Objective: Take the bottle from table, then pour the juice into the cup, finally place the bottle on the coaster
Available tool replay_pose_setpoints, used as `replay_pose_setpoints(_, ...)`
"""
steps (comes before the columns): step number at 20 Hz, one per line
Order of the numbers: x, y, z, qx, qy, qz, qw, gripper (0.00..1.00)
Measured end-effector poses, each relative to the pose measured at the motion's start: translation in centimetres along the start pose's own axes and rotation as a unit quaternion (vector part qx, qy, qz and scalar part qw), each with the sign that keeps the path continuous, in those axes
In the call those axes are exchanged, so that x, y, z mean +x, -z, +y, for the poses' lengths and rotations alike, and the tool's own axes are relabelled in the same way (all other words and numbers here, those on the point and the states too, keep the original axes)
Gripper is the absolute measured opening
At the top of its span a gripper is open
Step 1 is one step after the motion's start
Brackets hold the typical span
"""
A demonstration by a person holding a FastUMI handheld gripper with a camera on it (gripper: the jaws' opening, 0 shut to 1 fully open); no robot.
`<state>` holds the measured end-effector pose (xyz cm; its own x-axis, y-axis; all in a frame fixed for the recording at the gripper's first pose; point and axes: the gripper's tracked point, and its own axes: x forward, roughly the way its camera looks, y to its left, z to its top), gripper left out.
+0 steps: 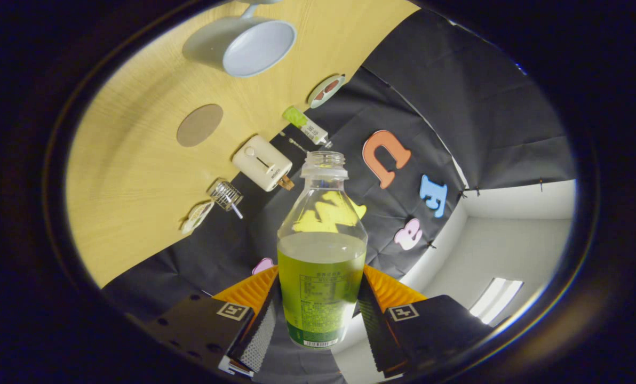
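Observation:
My gripper [320, 314] is shut on an uncapped clear bottle [322, 250] about half full of green juice, both fingers pressing its labelled sides. The whole view is rolled far over, so the wooden table [131, 181] runs up the side beyond the left finger. The bottle's open mouth [324, 158] points at the black booth wall. A pale blue cup [243, 45] with a handle stands on the table far beyond the fingers, its inside showing nothing. A round brown coaster [199, 125] lies flat on the table between the cup and the bottle.
Along the table's back edge stand a small cream toaster [262, 162], a green-capped tube [305, 125], a round patterned disc [326, 90], a wire whisk [226, 196] and a small pale dish [197, 216]. A white booth wall [510, 245] shows beyond the right finger.

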<state>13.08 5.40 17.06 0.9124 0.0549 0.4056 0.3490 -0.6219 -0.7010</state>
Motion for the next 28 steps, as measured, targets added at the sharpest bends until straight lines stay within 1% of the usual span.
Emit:
replay_pose_setpoints(3, 0.2, 0.2, 0.1, 0.016, -0.005, 0.004, 1.000, 0.79)
replay_pose_setpoints(6, 0.2, 0.4, 1.3, 0.061, -0.034, 0.013, 0.997, 0.80)
replay_pose_setpoints(9, 0.4, 1.0, 1.6, 0.099, -0.047, 0.021, 0.994, 0.80)
replay_pose_setpoints(11, 0.4, 1.3, 2.3, 0.158, -0.071, 0.033, 0.984, 0.80)
replay_pose_setpoints(12, 0.3, 1.0, 2.6, 0.201, -0.085, 0.038, 0.975, 0.80)
replay_pose_setpoints(13, 0.2, 0.9, 3.0, 0.251, -0.104, 0.042, 0.961, 0.80)
replay_pose_setpoints(14, 0.1, 0.7, 3.3, 0.302, -0.123, 0.049, 0.944, 0.80)
replay_pose_setpoints(17, -0.1, 0.0, 3.6, 0.434, -0.168, 0.064, 0.883, 0.80)
replay_pose_setpoints(21, 0.5, 0.4, 2.2, 0.558, -0.171, 0.086, 0.808, 0.80)
replay_pose_setpoints(23, 0.5, 0.3, 1.7, 0.612, -0.172, 0.096, 0.766, 0.80)
replay_pose_setpoints(27, 2.0, 0.7, 1.1, 0.702, -0.170, 0.107, 0.683, 0.80)
replay_pose_setpoints(28, 2.3, 0.7, 1.2, 0.719, -0.170, 0.109, 0.665, 0.80)
